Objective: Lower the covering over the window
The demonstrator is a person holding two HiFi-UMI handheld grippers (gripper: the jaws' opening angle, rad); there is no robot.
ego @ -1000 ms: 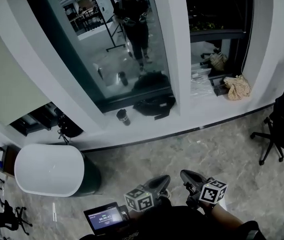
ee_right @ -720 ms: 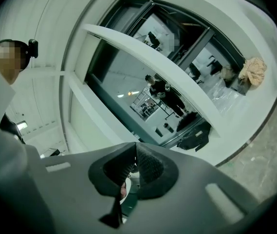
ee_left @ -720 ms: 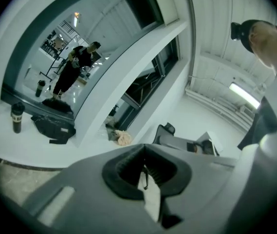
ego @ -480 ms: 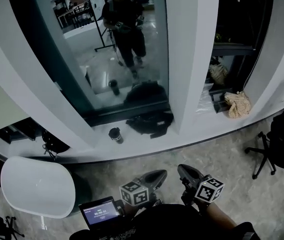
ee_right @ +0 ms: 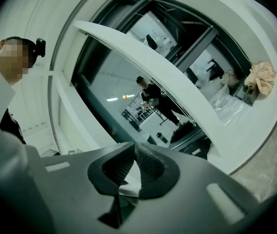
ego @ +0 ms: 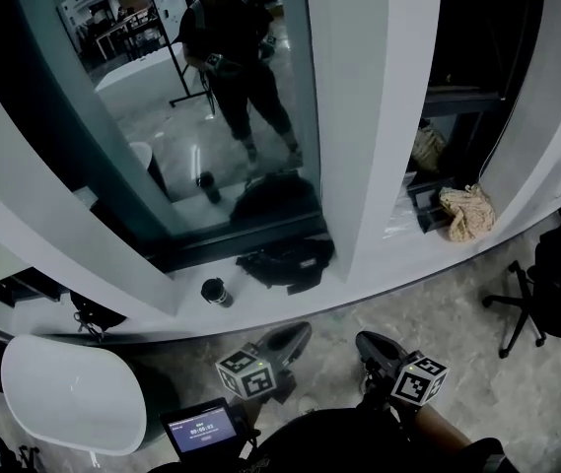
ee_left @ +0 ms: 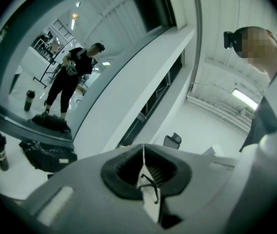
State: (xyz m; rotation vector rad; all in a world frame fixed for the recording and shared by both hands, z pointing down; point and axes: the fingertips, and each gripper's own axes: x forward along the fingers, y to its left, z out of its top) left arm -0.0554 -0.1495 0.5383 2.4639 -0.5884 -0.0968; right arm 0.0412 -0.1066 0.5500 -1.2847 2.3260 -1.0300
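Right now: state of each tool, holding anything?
Left tool: closed, nothing held.
Right tool: closed, nothing held.

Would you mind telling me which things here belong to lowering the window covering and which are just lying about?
For the job: window; left tongs and right tongs, both shut and empty.

Lying about: tumbler, black bag and beige cloth bundle on the sill; office chair; white table.
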